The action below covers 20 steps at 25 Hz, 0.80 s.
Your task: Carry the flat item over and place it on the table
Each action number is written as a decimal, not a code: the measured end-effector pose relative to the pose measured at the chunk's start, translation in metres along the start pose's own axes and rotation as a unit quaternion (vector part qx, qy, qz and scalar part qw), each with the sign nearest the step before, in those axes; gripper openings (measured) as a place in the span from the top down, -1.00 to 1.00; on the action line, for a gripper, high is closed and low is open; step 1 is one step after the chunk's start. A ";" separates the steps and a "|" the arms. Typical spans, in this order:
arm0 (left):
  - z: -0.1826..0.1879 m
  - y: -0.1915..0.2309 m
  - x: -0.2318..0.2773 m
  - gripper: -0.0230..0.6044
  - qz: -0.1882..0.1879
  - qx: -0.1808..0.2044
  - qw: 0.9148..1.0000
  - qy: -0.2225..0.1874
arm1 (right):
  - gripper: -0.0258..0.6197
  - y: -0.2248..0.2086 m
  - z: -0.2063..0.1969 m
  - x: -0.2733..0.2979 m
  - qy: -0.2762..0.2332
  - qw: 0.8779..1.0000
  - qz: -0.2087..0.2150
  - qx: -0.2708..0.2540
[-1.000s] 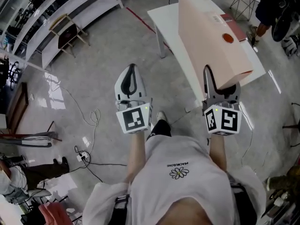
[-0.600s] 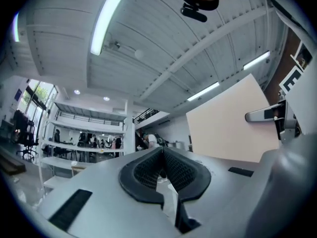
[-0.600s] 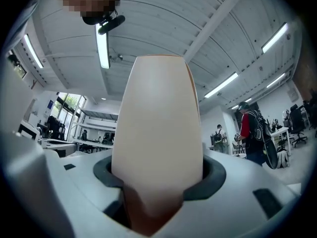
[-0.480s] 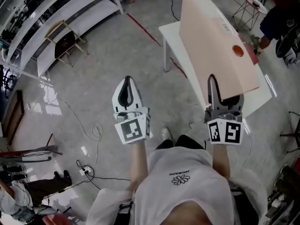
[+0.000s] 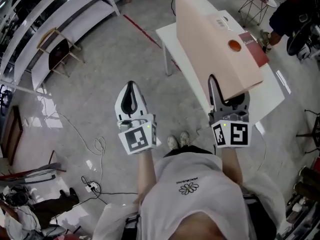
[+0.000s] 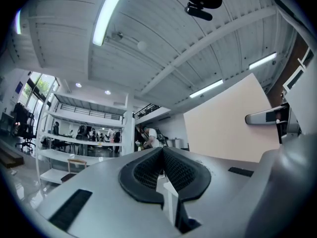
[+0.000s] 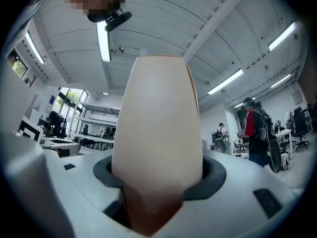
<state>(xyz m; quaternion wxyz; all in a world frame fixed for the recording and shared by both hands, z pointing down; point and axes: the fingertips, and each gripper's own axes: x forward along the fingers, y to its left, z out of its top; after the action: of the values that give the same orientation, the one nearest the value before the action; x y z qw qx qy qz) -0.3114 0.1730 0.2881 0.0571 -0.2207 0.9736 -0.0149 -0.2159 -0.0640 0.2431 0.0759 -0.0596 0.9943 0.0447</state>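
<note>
The flat item is a long, pale pink box [image 5: 215,44] with an orange round sticker and a white label. My right gripper [image 5: 224,93] is shut on its near end and holds it on edge, tilted up over the white table [image 5: 274,96]. In the right gripper view the box [image 7: 158,128] fills the space between the jaws and rises toward the ceiling. My left gripper [image 5: 131,93] hangs to the left over bare floor, shut with nothing in it. In the left gripper view its pads [image 6: 148,175] meet, and the box [image 6: 228,123] shows at the right.
A dark red flat thing [image 5: 255,49] lies on the table beyond the box. White shelving [image 5: 75,14] and a wooden chair [image 5: 57,44] stand at the upper left. Cables [image 5: 97,146] and a power strip [image 5: 90,185] lie on the floor. A person [image 5: 290,9] stands at the top right.
The box has stayed in my right gripper and now leans further over the table. The person's feet have come together at the table's near corner. The left gripper has kept its place beside it.
</note>
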 end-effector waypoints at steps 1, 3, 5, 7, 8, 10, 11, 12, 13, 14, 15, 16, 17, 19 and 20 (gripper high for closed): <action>-0.003 -0.007 0.000 0.87 -0.007 0.001 1.000 0.000 | 0.02 -0.003 -0.004 -0.005 -0.003 1.000 -0.005 0.002; -0.007 -0.027 0.003 0.88 -0.030 0.002 1.000 -0.007 | 0.02 -0.012 -0.012 -0.015 -0.008 1.000 -0.018 0.006; -0.006 -0.052 0.009 0.88 -0.058 0.002 0.998 -0.020 | 0.02 -0.027 -0.018 -0.025 -0.011 0.999 -0.035 0.006; -0.003 -0.079 0.017 0.88 -0.084 -0.002 0.996 -0.030 | 0.02 -0.047 -0.022 -0.036 -0.014 0.998 -0.053 0.005; -0.002 -0.093 0.021 0.87 -0.098 -0.007 0.995 -0.034 | 0.02 -0.057 -0.024 -0.043 -0.014 0.998 -0.064 0.004; -0.002 -0.122 0.031 0.87 -0.131 -0.012 0.990 -0.041 | 0.02 -0.078 -0.030 -0.057 -0.016 0.996 -0.093 0.005; -0.003 -0.136 0.038 0.88 -0.150 -0.007 0.988 -0.044 | 0.02 -0.090 -0.033 -0.063 -0.019 0.993 -0.112 0.010; -0.003 -0.150 0.045 0.87 -0.168 0.001 0.985 -0.048 | 0.02 -0.101 -0.036 -0.069 -0.021 0.991 -0.131 0.017; -0.003 -0.162 0.053 0.87 -0.185 0.006 0.981 -0.051 | 0.02 -0.111 -0.038 -0.074 -0.021 0.988 -0.150 0.022; -0.004 -0.174 0.061 0.88 -0.204 0.005 0.977 -0.053 | 0.02 -0.119 -0.040 -0.078 -0.020 0.985 -0.168 0.023; -0.003 -0.185 0.070 0.88 -0.224 0.000 0.973 -0.055 | 0.02 -0.127 -0.041 -0.081 -0.019 0.982 -0.188 0.020; -0.002 -0.195 0.079 0.88 -0.244 -0.005 0.968 -0.060 | 0.02 -0.133 -0.040 -0.084 -0.019 0.978 -0.208 0.013; 0.001 -0.204 0.088 0.88 -0.261 -0.008 0.963 -0.068 | 0.02 -0.139 -0.039 -0.086 -0.019 0.974 -0.228 0.005; 0.010 -0.222 0.099 0.88 -0.292 -0.013 0.953 -0.086 | 0.02 -0.148 -0.033 -0.092 -0.019 0.964 -0.263 -0.017; 0.014 -0.232 0.102 0.88 -0.308 -0.014 0.947 -0.092 | 0.02 -0.152 -0.030 -0.099 -0.018 0.959 -0.282 -0.030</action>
<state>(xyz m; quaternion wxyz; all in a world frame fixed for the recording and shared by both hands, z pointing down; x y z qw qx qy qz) -0.3013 -0.0806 0.2767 0.1358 -0.5113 0.8486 0.0020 -0.1046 -0.2062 0.2764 0.1016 -0.3386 0.9340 0.0524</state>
